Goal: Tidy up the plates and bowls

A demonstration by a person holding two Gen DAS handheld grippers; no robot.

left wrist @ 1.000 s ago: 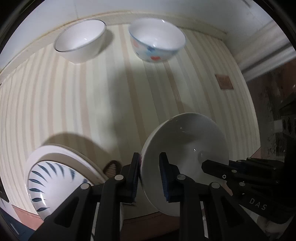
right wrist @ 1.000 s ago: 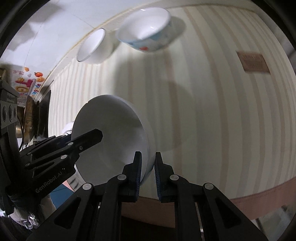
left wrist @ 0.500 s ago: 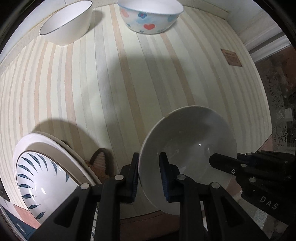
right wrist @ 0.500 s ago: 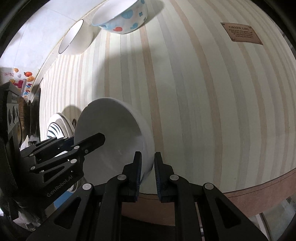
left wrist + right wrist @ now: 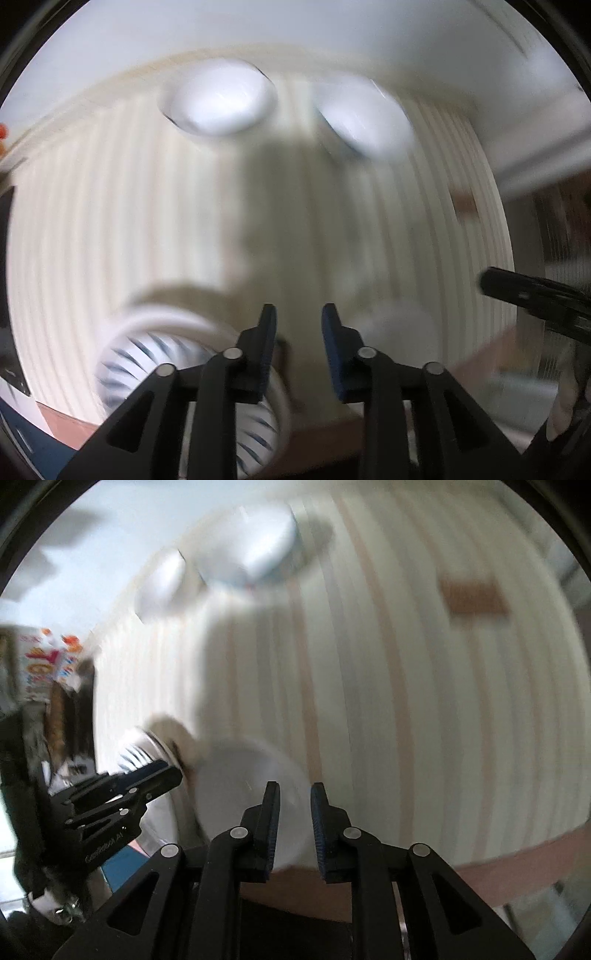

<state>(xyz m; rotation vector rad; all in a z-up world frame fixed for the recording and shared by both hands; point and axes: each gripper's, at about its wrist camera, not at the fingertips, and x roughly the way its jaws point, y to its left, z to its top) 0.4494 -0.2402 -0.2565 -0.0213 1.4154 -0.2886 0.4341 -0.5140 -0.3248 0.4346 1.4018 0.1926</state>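
Now set down on the striped table (image 5: 424, 701), just beside the blue-leaf plate (image 5: 135, 753): the white bowl (image 5: 236, 786), held up and tilted between both claws a moment ago. Whether touching that plate or only near it, cannot tell through the blur. Probably one placing done. The plain bowl (image 5: 221, 99) and the flowered bowl (image 5: 362, 122) far ahead of both claws, side by side near the back wall, not yet gathered.

Right claw (image 5: 293, 801): jaws just opened, released; bowl rim seen low in the gap, pads not pressing on it. Left claw (image 5: 299, 325): jaws also just opened, released, only tablecloth between them, plate low on its left side.

For moving: wide bare cloth ahead of both claws and to the right of the right claw, up to the small brown label (image 5: 472, 598). Near table edge (image 5: 517, 864) just under the claws, with bowl and plate both close to it, so better not to push them this way. Little room between the two claws, with the bowl sitting there.
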